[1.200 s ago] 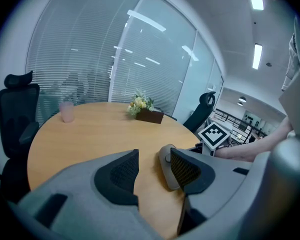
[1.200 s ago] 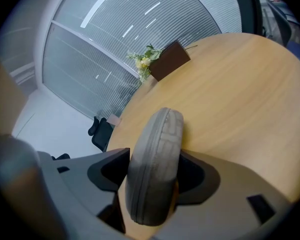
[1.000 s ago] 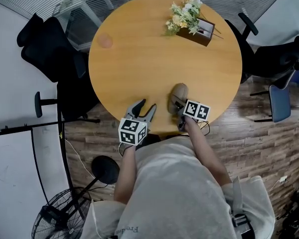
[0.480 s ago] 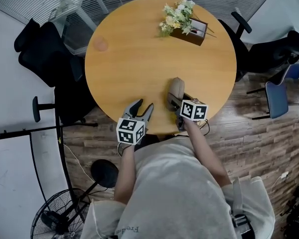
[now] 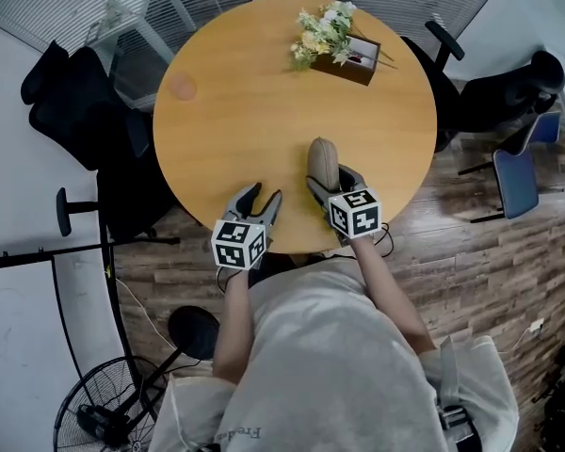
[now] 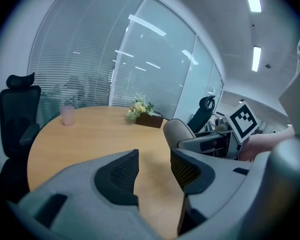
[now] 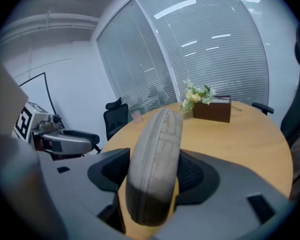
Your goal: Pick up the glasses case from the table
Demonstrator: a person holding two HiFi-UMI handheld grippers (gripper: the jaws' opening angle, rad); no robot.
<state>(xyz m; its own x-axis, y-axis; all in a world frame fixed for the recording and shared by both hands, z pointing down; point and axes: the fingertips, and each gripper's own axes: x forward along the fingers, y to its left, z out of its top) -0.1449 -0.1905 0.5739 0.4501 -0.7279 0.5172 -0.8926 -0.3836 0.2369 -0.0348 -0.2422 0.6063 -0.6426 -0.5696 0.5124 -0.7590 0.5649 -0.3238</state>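
Your left tool (image 5: 261,198) sits at the near edge of the surface (image 5: 235,111), jaws apart with only bare wood between them. Leave it parked there, as it is beside the lift and not in its way. Just to its right, the glasses case (image 5: 323,161) stands on its narrow edge in your right tool (image 5: 334,183), whose pads press on its two broad faces, so that tool is closed on the case. From the left gripper view the case (image 6: 177,131) looks to be clear of the wood, though only just. For this step, hold the squeeze even and raise it straight. The pads seem to grip the end of the case nearest you, and most of its length juts out ahead of the tool, so a jerk or a twist of the wrist could swing it between the pads. Nothing crowds you: the flower box (image 5: 344,50) stands well ahead of the right tool. The case (image 7: 157,154) is a rounded, oblong shell in grey-beige, with a soft woven-looking skin, faint panel lines and a seam along its upturned edge.
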